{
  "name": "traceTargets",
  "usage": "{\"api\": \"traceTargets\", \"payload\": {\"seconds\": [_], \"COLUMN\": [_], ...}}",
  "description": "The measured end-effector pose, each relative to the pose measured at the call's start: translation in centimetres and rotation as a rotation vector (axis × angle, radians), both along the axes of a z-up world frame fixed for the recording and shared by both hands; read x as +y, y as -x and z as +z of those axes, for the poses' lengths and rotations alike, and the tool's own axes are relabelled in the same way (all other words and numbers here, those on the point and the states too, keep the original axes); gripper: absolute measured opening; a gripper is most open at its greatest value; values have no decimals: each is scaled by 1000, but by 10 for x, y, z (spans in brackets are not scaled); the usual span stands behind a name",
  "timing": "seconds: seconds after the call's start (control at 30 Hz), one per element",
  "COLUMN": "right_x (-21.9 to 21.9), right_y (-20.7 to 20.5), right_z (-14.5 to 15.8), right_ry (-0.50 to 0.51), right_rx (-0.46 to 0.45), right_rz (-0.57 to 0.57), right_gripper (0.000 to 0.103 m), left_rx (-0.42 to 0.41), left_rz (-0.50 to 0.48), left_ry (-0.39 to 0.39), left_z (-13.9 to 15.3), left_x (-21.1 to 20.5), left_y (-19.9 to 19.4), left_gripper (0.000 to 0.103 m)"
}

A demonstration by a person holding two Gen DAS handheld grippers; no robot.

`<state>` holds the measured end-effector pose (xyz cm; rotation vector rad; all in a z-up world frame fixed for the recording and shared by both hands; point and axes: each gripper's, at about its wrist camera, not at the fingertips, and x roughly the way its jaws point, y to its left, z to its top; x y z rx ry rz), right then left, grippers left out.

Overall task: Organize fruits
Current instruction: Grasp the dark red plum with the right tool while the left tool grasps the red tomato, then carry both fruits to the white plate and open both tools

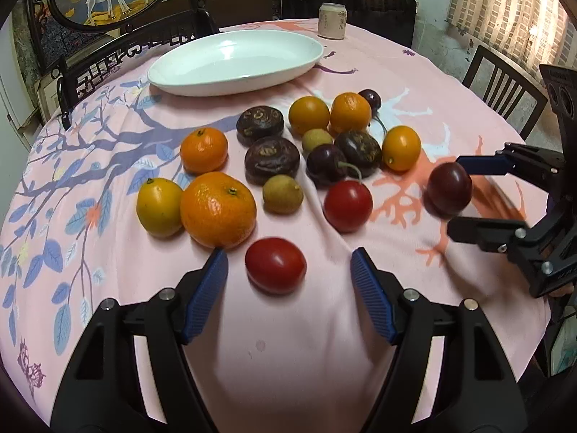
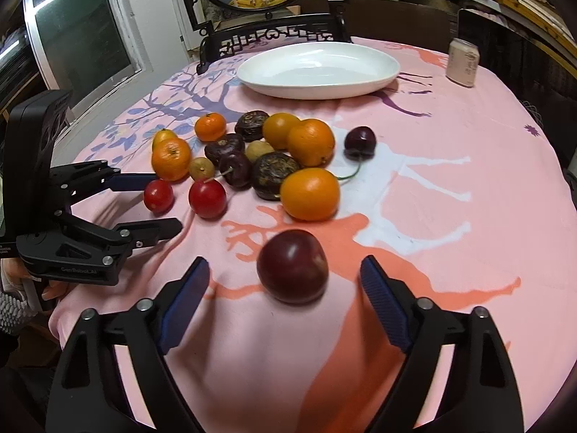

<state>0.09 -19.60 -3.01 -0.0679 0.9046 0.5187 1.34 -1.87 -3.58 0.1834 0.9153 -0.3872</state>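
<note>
Several fruits lie on a pink tablecloth point(image 1: 288, 342): oranges, yellow citrus, dark water chestnuts, cherries, small longans. My left gripper point(image 1: 288, 263) is open, its blue pads on either side of a red cherry tomato point(image 1: 276, 265) that rests on the cloth. My right gripper point(image 2: 285, 274) is open around a dark purple plum point(image 2: 293, 266), also resting on the cloth. The plum point(image 1: 449, 188) and right gripper point(image 1: 458, 195) show at the right of the left wrist view. The left gripper point(image 2: 160, 200) shows around the tomato point(image 2: 158, 196) in the right wrist view. A white oval plate point(image 1: 234, 63) sits empty at the back.
A second red tomato point(image 1: 347, 205) lies next to the pile. A large orange point(image 1: 218, 209) touches the left pad's tip. A drink can point(image 1: 332, 20) stands behind the plate point(image 2: 317, 68). Dark chairs ring the table's far edge.
</note>
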Motion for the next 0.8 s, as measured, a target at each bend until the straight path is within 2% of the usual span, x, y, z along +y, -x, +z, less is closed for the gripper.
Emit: {"api": "traceTargets", "payload": {"seconds": [0.03, 0.07, 0.2, 0.3, 0.4, 0.57, 0.7, 0.8], "right_x": [2, 2, 1, -3, -8, -18, -28, -27], "right_y": [-2, -2, -4, -5, -6, -5, -16, -37], "right_z": [-1, -2, -8, -8, -9, -2, 24, 47], "right_ry": [2, 2, -3, -23, -42, -89, -141, -179], "right_rx": [3, 7, 33, 32, 41, 42, -6, -51], "right_rz": [2, 5, 7, 2, -9, -23, -55, -75], "right_gripper": [76, 73, 56, 43, 40, 39, 39, 39], "left_rx": [4, 15, -6, -12, 2, -32, -88, -135], "left_rz": [0, -5, -8, 4, 1, -4, -3, 18], "left_ry": [9, 18, 1, 20, 75, 88, 103, 119], "left_z": [0, -1, -1, 2, 5, 14, 39, 63], "left_x": [0, 0, -1, 5, 11, 11, 10, 8], "left_y": [-1, -2, 2, 4, 6, 11, 3, -25], "left_gripper": [61, 55, 44, 32, 32, 32, 32, 32]}}
